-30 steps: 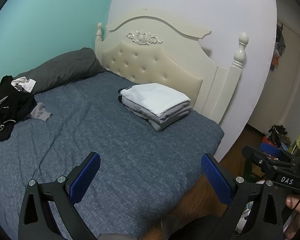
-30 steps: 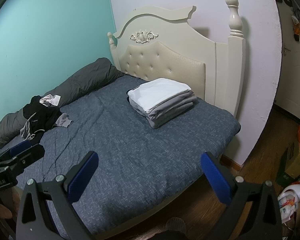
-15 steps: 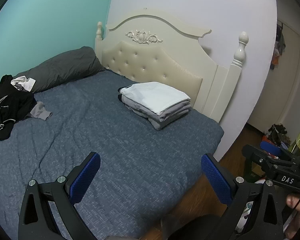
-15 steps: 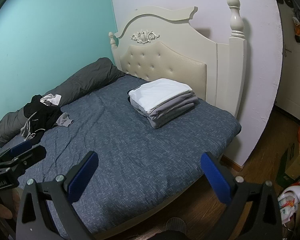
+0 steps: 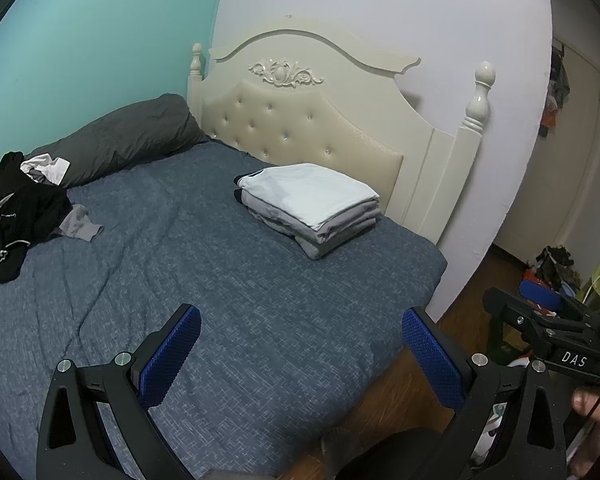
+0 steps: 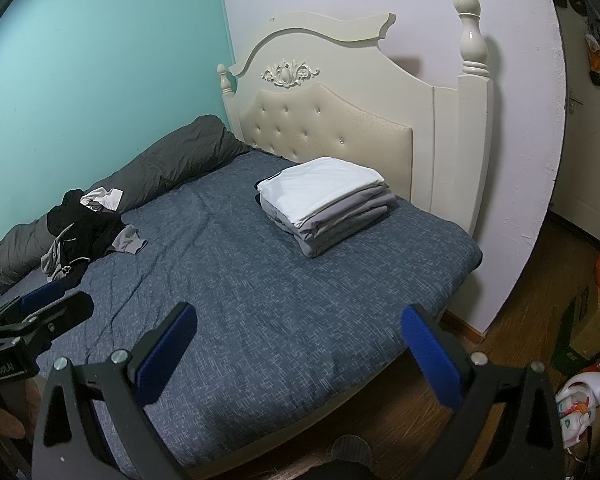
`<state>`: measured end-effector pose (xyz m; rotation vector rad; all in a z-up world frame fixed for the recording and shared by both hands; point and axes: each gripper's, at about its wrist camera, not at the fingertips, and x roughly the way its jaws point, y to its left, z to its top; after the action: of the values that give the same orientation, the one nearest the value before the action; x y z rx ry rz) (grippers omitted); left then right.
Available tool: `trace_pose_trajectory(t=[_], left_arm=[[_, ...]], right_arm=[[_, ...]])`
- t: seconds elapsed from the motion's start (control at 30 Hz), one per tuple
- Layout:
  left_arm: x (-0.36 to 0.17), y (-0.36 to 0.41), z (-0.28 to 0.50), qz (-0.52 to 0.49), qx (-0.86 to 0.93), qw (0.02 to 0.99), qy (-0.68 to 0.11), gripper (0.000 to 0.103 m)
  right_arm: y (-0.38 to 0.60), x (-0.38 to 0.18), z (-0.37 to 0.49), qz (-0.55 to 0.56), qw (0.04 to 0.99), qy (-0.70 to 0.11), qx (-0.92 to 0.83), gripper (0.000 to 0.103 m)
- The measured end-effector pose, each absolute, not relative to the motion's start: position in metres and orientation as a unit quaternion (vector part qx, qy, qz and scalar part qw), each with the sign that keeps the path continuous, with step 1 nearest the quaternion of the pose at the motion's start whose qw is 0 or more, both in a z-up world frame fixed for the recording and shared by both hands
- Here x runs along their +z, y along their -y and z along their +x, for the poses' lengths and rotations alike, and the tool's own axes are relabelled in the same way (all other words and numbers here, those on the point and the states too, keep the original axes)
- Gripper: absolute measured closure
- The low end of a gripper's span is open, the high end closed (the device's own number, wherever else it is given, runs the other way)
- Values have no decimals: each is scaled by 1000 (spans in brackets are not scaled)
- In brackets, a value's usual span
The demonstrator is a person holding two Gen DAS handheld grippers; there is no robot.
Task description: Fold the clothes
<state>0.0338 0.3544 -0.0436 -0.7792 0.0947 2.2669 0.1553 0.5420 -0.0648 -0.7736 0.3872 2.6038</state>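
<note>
A neat stack of folded clothes (image 5: 310, 208), white on top of grey, lies near the headboard; a crumpled black-and-grey heap (image 5: 18, 210) sits well apart.

The bed (image 5: 260, 280) is viewed from above its foot-side corner by both wrist cameras, each aimed forward between its own tongs toward the headboard (image 6: 340, 136). The folded stack (image 5: 308, 204) and the loose pile (image 6: 80, 232) are shared (the right view from further right).
</note>
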Motion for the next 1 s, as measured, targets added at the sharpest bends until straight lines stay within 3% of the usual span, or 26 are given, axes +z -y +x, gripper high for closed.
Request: trace_pose_trajectory(t=[1.0], left_arm=[[-43,-355,34,-302,880,365,-35,0]], right_arm=[[-543,-64,153,-279,196,-137,930,0]])
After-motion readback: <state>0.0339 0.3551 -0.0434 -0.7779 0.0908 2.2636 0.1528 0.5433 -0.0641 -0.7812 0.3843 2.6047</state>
